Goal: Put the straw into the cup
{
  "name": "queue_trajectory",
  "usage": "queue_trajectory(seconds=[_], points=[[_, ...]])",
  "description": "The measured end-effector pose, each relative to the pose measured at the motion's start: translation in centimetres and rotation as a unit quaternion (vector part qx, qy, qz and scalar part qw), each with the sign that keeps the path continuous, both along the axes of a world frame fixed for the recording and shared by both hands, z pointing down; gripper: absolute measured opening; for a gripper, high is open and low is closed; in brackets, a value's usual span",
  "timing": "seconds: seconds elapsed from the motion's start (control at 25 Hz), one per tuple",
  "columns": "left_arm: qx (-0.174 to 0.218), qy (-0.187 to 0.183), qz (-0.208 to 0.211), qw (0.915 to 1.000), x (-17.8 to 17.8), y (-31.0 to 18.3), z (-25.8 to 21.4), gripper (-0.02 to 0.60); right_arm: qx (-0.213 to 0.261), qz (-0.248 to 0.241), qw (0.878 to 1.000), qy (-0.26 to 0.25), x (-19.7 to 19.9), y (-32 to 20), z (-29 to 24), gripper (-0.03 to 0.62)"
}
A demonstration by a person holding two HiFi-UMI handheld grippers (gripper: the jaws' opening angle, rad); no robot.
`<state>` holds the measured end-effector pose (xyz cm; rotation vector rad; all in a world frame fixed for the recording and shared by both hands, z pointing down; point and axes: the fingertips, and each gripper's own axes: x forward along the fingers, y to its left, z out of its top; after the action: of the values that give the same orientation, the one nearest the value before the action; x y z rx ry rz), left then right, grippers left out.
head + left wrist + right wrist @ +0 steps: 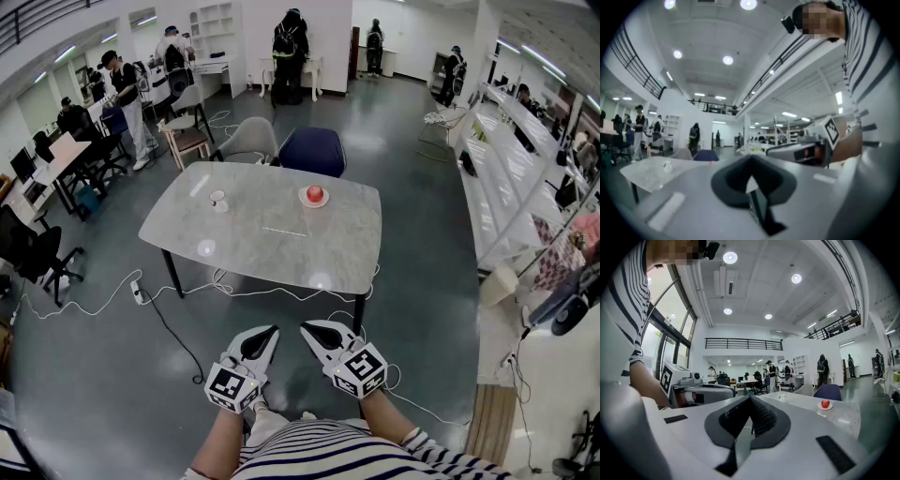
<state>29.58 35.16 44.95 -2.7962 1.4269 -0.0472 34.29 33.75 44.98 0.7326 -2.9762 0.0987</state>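
The person wears a white shirt (328,455) with dark stripes. The left gripper (272,330) and the right gripper (307,328) each have a pale grey shell around dark jaws. Behind the jaws sits a white cube (232,386) with black square markers.

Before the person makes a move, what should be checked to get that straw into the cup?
1. Straw lying free on the table: ok.
2. Cup on the table, apart from the straw: ok.
3. Cup upright and unblocked: cannot tell, too small.
4. Left gripper and right gripper empty: ok.
5. Jaws apart for a grasp: not ok, both pairs are together.
6. Grippers over the table: not ok, both are short of its near edge.
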Motion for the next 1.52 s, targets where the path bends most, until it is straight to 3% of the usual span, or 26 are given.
queue_trajectory(seconds=[1.0,1.52], points=[[-0.021,0.021,0.008,0.9995,-0.6,0.4,0.8,0.008,-0.004,-0.006,1.0,-0.002,-0.5,0.2,0.2,0.006],[-0.031,0.03,0.001,0.9991,-3.7,-0.8,0.6,0.008,-0.011,-0.024,1.0,-0.003,-4.0,-1.0,-0.1,0.006]])
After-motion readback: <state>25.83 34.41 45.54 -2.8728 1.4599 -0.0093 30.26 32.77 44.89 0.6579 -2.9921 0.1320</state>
